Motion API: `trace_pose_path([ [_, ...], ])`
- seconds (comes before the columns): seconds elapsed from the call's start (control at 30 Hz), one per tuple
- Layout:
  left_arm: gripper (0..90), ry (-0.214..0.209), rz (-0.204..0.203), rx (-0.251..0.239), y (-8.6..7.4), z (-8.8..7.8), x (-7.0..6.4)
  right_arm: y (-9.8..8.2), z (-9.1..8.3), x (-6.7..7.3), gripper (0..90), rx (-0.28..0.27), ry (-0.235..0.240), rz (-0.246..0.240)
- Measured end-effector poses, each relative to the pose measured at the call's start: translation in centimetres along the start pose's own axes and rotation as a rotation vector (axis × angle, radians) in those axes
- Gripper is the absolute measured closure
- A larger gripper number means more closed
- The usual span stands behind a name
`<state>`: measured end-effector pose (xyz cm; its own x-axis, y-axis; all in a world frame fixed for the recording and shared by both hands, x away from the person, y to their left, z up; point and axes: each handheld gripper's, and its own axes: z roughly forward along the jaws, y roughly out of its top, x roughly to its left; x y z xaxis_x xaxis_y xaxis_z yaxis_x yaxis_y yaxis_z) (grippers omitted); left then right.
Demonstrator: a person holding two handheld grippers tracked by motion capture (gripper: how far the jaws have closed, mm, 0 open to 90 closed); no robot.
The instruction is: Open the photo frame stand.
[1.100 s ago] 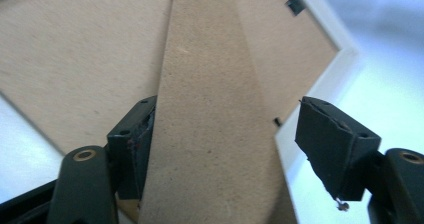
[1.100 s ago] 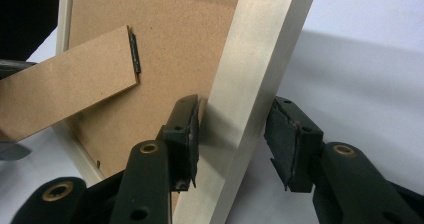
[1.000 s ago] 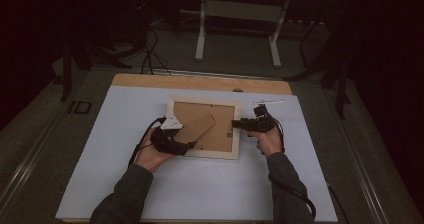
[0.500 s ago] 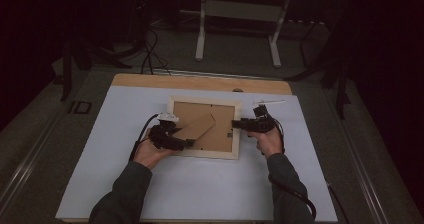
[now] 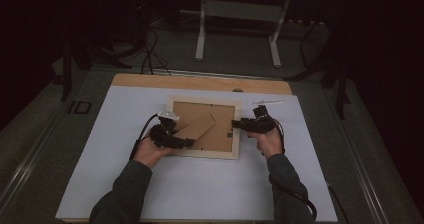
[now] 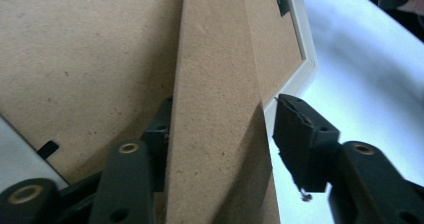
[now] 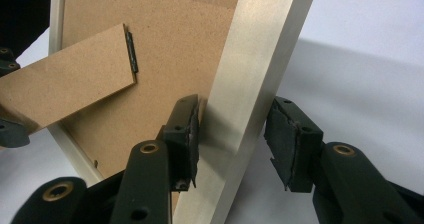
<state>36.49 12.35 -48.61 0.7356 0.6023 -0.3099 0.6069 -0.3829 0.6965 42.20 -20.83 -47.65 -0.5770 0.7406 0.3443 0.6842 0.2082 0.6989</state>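
A pale wooden picture frame lies face down on the white mat, its brown backboard up. The fibreboard easel stand is swung out from the back. My left gripper reaches in from the frame's lower left. Its jaws have just been closing with the stand between them. One pad touches it, and a thin gap shows at the other pad. My right gripper is shut across the frame's right rail, which casts a shadow on the mat.
The white mat covers the wooden table. A thin white strip lies behind the right hand. A small black object sits off the mat's left edge. A metal stand and cables are on the floor beyond.
The left hand has edged slightly toward the stand, with its jaws narrowing around it. The right hand and the frame have stayed put.
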Motion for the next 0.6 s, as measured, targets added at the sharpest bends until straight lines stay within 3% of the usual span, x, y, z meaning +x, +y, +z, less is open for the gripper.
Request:
trace_pose_path([
  [0.27,55.9,0.027,0.052,0.02,0.1,0.0,-0.7,0.2,-0.3,0.5,57.2,-0.004,-0.015,-0.034],
  [0.6,56.5,0.047,0.067,0.024,0.4,0.3,-1.1,0.0,-0.8,0.6,58.0,-0.024,-0.033,-0.032],
])
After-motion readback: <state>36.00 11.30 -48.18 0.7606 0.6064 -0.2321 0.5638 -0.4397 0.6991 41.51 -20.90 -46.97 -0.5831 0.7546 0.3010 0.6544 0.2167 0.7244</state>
